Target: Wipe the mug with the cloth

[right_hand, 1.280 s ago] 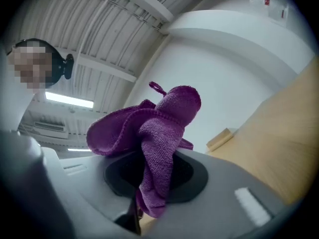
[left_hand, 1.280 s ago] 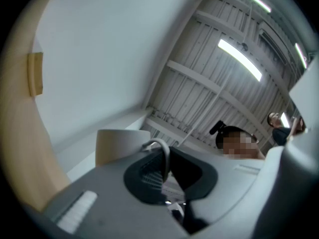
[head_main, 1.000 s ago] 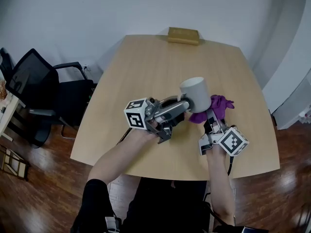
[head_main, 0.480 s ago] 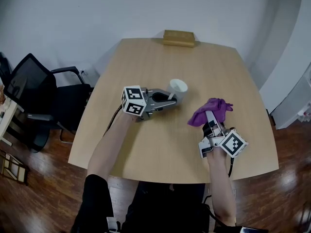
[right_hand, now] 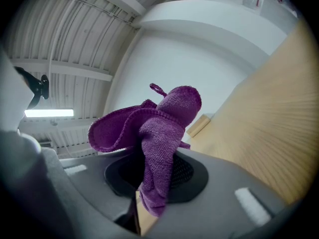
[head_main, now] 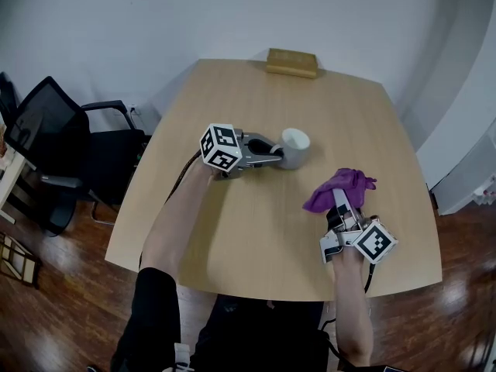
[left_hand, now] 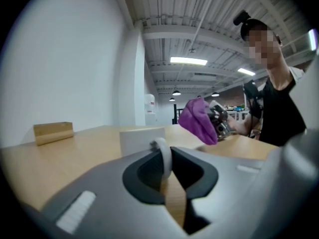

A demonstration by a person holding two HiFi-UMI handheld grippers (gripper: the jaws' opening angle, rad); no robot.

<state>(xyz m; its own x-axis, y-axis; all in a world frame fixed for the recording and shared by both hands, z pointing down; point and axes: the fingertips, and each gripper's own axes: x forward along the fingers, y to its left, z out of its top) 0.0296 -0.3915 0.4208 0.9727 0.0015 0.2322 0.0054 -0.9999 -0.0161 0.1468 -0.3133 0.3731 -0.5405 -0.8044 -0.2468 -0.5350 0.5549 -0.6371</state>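
Note:
A white mug [head_main: 295,147] stands upright on the wooden table [head_main: 256,231], a little left of its middle. My left gripper [head_main: 273,153] reaches it from the left. In the left gripper view the mug's handle [left_hand: 162,154] sits between the jaws of this gripper [left_hand: 168,169], which are opening, with a strip of table showing beside the handle. My right gripper [head_main: 341,208] hovers near the table's right front, shut on a purple cloth [head_main: 337,190] that bunches up above its jaws [right_hand: 158,133]. The cloth [left_hand: 197,121] is well apart from the mug.
A wooden block [head_main: 291,62] lies at the table's far edge. A black office chair [head_main: 54,138] stands left of the table on the dark wood floor. The person holding the grippers [left_hand: 279,108] shows in the left gripper view.
The mug was held high next to the cloth; the left gripper has carried it away to the left and down onto the table. The right gripper with the cloth has barely moved.

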